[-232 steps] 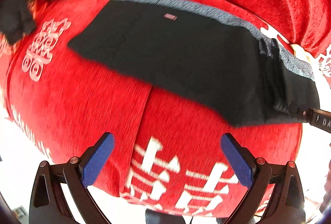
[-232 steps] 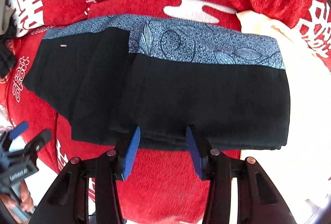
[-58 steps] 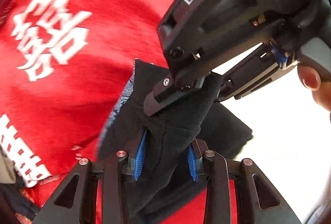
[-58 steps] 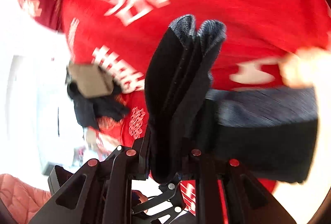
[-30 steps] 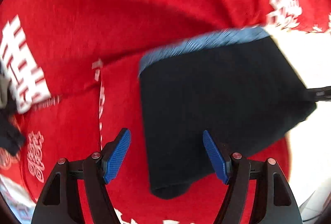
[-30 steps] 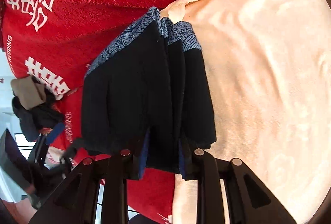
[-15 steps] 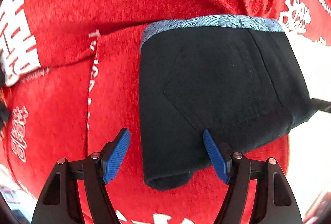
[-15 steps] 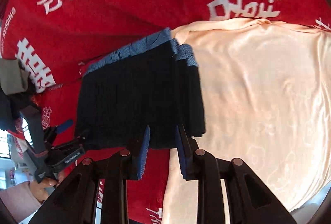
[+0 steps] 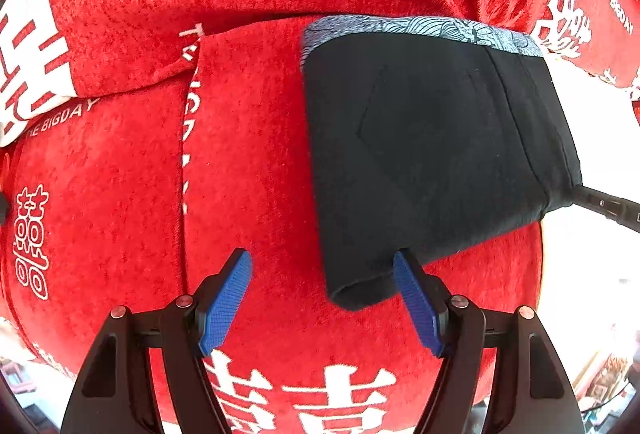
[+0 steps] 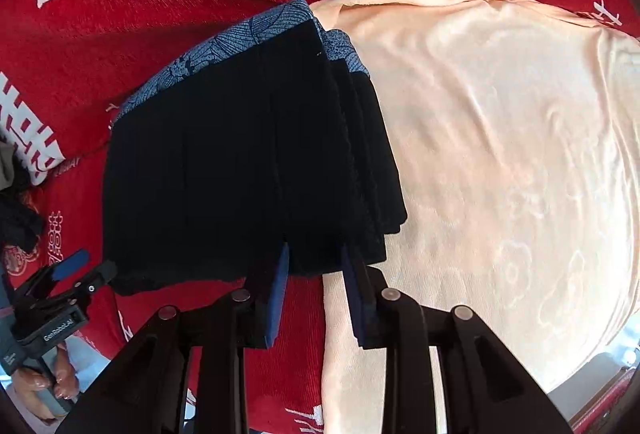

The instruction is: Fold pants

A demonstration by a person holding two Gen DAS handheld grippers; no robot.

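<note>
A: Where are the pants [image 9: 432, 153] rn?

B: Folded into a compact black stack w/ the blue patterned waistband [image 10: 224, 41] on the far edge. It sits on the red cover [image 9: 248, 137], its right side overlapping the cream blanket [image 10: 500, 153].

A: Grippers?

B: Right gripper [image 10: 314, 298] is pinched on the near edge of the stack, jaws nearly closed w/ cloth between. Left gripper [image 9: 322, 302] is wide open, holding nothing; its right pad touches or sits just over the near-left corner.

A: Risk?

B: Layers on the right side look fanned out. If the right gripper pulls back w/o fully releasing, it likely drags the top layers & undoes the fold. The left pad could also snag that corner.
</note>
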